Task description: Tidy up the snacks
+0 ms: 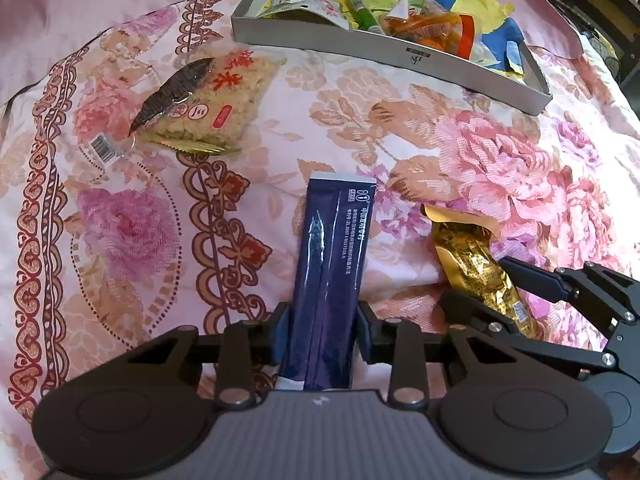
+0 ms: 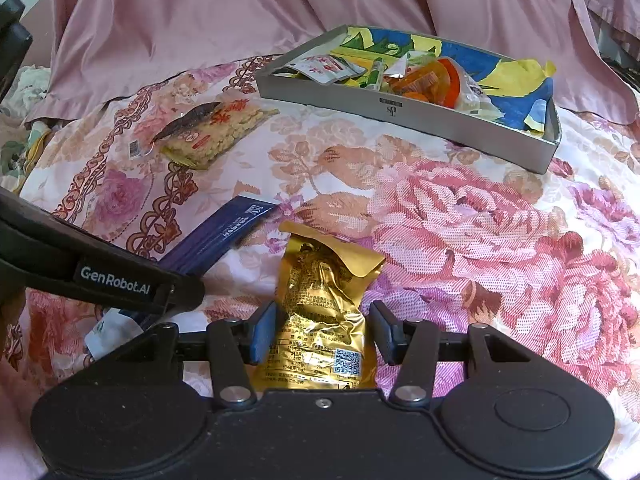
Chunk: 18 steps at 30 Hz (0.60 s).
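Snacks lie spread over a pink floral bedspread (image 1: 400,92). Between the fingers of the left claw (image 1: 323,330) runs a long dark blue foil sachet (image 1: 330,264), its far end stretching away from the claw; both blue pads press its sides, so the claw is clamped on it. The right claw (image 2: 319,332) straddles a crinkled gold foil snack packet (image 2: 320,312) — the left pad touches the packet's edge, while a narrow gap shows at the right pad, so whether it truly grips I cannot tell.

Ahead of both claws and somewhat to the right sits a shallow grey rectangular tray (image 2: 420,120) lined with yellow, blue and green paper; it holds a white pouch with red print (image 2: 326,68), a small green tube (image 2: 376,72) and orange transparent wrappers (image 2: 424,82). Ahead and to the left of the claws, well apart from the tray, lies a clear bag of puffed rice cake with red characters (image 1: 222,102) — a dark vacuum-packed dried fish (image 1: 174,92) rests partly on top of it.
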Each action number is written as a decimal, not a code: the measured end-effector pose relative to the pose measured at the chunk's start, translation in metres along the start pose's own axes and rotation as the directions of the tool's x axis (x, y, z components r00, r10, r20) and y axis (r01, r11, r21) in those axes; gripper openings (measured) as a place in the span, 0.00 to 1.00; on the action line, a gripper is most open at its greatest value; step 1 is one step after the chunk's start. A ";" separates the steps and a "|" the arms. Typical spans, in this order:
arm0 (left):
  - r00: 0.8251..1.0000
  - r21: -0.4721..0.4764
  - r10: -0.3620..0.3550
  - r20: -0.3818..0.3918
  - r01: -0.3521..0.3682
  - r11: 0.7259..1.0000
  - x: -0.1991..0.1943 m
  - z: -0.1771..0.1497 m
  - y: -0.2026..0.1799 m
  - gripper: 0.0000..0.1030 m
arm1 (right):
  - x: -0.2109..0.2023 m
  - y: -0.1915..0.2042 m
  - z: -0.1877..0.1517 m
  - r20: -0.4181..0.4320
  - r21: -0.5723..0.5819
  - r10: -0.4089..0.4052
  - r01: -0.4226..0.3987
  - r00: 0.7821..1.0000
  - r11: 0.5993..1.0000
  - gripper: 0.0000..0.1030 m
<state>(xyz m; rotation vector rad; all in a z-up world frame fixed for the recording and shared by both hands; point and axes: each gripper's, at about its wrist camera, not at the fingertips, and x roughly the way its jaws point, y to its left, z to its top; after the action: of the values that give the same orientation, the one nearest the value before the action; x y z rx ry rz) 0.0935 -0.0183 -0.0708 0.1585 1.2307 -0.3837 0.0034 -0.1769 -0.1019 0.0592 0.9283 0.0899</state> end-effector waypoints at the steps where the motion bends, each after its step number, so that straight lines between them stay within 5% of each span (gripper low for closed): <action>1: 1.000 0.001 0.001 0.003 -0.001 1.000 -0.001 0.000 0.000 0.35 | 0.000 0.000 0.000 0.000 0.000 0.000 0.000 1.000 1.000 0.51; 18: 0.984 -0.050 -0.057 0.171 0.066 0.997 -0.030 0.003 0.001 0.35 | -0.012 -0.005 0.004 0.096 0.034 -0.032 0.028 0.995 0.999 0.51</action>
<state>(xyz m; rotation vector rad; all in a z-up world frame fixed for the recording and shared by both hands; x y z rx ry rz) 0.0876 -0.0125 -0.0415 0.0391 1.0784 -0.4077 -0.0004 -0.1833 -0.0901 0.0795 0.8342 0.0436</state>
